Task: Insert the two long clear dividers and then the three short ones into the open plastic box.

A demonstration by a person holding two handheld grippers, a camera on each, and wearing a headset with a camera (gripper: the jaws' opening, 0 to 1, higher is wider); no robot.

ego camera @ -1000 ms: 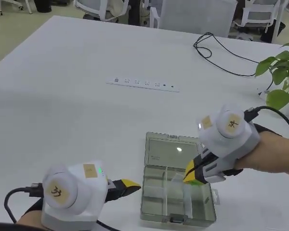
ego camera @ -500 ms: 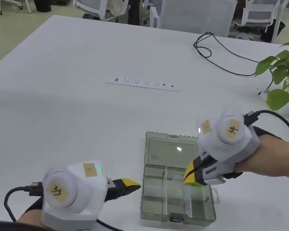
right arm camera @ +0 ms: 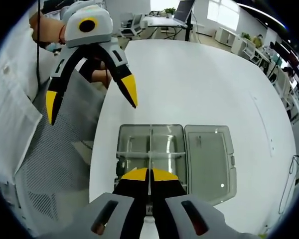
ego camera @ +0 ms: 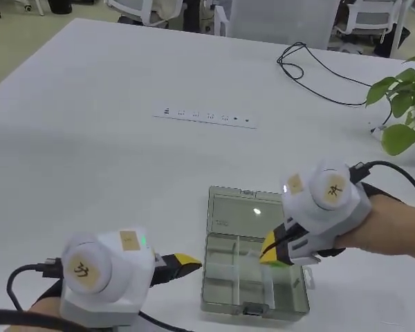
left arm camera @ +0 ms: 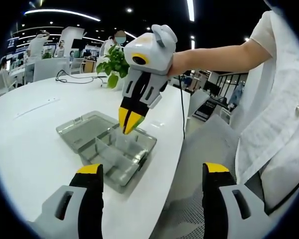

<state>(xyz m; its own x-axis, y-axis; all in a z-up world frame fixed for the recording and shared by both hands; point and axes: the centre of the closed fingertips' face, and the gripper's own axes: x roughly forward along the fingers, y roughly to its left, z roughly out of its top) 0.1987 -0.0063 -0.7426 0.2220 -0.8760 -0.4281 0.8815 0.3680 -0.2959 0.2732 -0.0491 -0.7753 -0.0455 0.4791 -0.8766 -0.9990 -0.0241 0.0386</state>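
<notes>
The open clear plastic box (ego camera: 225, 287) lies near the table's front edge, its lid (ego camera: 243, 211) folded flat behind it. Clear dividers stand crossed inside the box (right arm camera: 139, 149). My right gripper (ego camera: 270, 253) hangs over the box's right half, tips pointing down, shut on a thin clear divider (right arm camera: 150, 149) that reaches down into the box. In the left gripper view the right gripper (left arm camera: 130, 120) points down into the box (left arm camera: 109, 149). My left gripper (ego camera: 186, 262) rests just left of the box, open and holding nothing; its own jaws (left arm camera: 153, 169) stand wide apart.
A white power strip (ego camera: 206, 116) lies mid-table, with a black cable (ego camera: 318, 69) looping at the far right. A potted plant (ego camera: 404, 111) stands at the right edge. Office chairs stand beyond the table. The table edge runs close under the box.
My right gripper has eased slightly left and down over the box with the divider. The left gripper has stayed put; the head camera shifted a little.
</notes>
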